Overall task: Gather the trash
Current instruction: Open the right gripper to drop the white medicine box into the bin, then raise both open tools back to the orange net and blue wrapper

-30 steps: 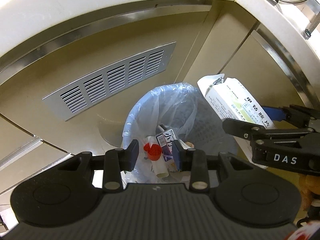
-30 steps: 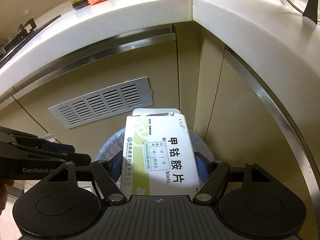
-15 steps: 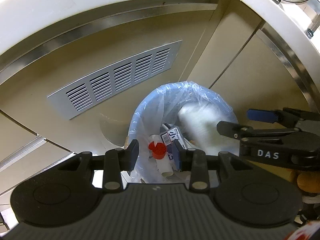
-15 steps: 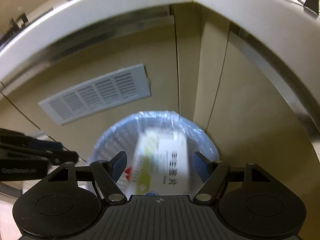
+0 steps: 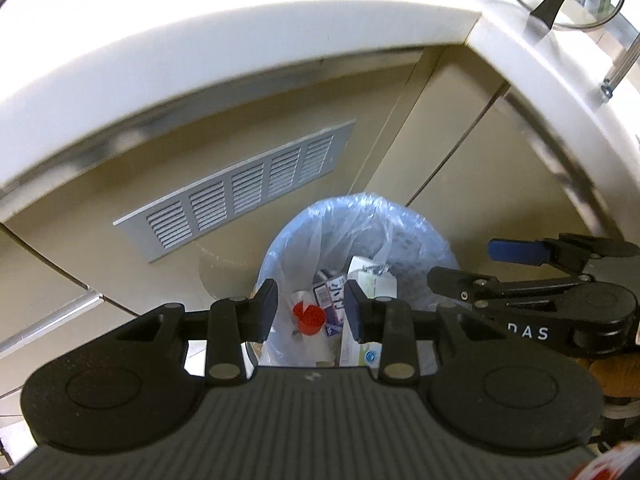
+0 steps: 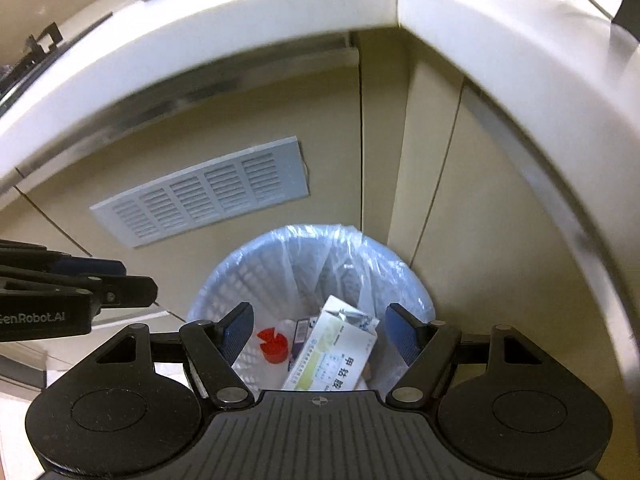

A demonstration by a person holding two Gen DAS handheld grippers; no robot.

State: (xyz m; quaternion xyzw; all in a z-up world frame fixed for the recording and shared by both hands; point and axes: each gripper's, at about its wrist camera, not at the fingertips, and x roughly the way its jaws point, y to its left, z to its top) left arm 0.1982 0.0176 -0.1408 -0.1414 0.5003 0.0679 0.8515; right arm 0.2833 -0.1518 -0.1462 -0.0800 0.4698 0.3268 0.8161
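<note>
Right tongs [image 6: 319, 332] spread wide, nothing between the 2 blue-padded fingers [image 6: 239, 330], hanging straight over the trash bin [image 6: 224, 280]. Left tongs [image 5: 311, 310] parted too, narrower gap, nothing gripped, also over the bin, seen in the right view as a black arm at 9 o'clock.

Medicine box [image 6: 334, 354], white and green with Chinese print, lying tilted inside the bin on top of the other trash, top flap open, sitting just below the gap of the right fingers. At about 9 o'clock from the box, a red cap [image 6: 273, 346] down in the liner. Between those 2, a small purple and white carton [image 6: 301, 336], touching the box edge as far as can be made out.

Bin itself a white mesh basket with a clear plastic liner [image 6: 320, 240] bunched over the rim. Behind it at 11 o'clock a grey vent grille [image 6: 204, 196] on the beige cabinet front. White countertop [image 6: 240, 24] curving across 12 o'clock, with blurry stuff up top.
</note>
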